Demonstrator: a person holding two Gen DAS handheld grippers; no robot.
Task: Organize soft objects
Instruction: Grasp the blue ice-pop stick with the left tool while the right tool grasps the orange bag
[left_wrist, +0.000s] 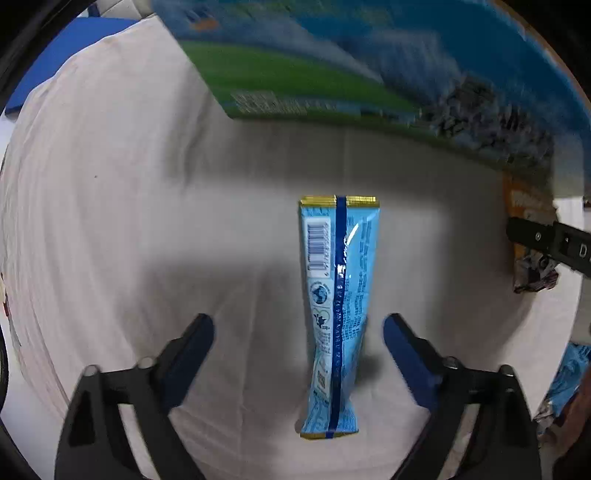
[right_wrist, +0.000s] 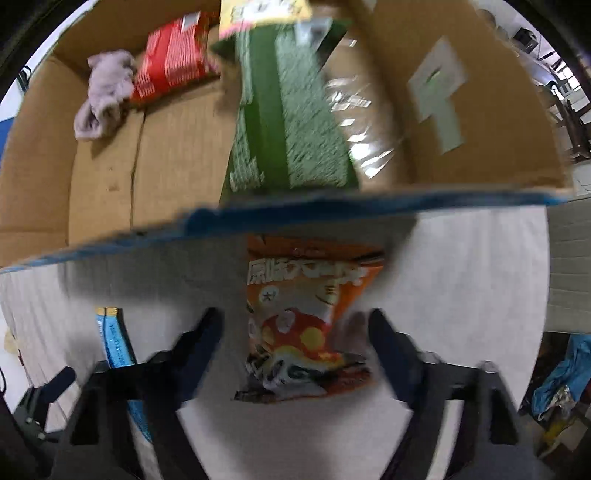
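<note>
A long light-blue snack packet (left_wrist: 338, 317) lies seam-up on the white cloth, between the spread fingers of my left gripper (left_wrist: 298, 325), which is open and touches nothing. An orange snack bag (right_wrist: 306, 325) lies on the cloth between the fingers of my right gripper (right_wrist: 295, 325), also open. The blue packet's end shows at the left of the right wrist view (right_wrist: 114, 339). The orange bag (left_wrist: 524, 221) and the right gripper's finger (left_wrist: 546, 240) show at the right edge of the left wrist view.
An open cardboard box (right_wrist: 110, 166) with a blue printed outside (left_wrist: 369, 66) stands just beyond both packets. Inside it are a green packet (right_wrist: 288, 122), a red packet (right_wrist: 170, 59) and a grey sock (right_wrist: 103, 92). A white cloth (left_wrist: 129, 221) covers the table.
</note>
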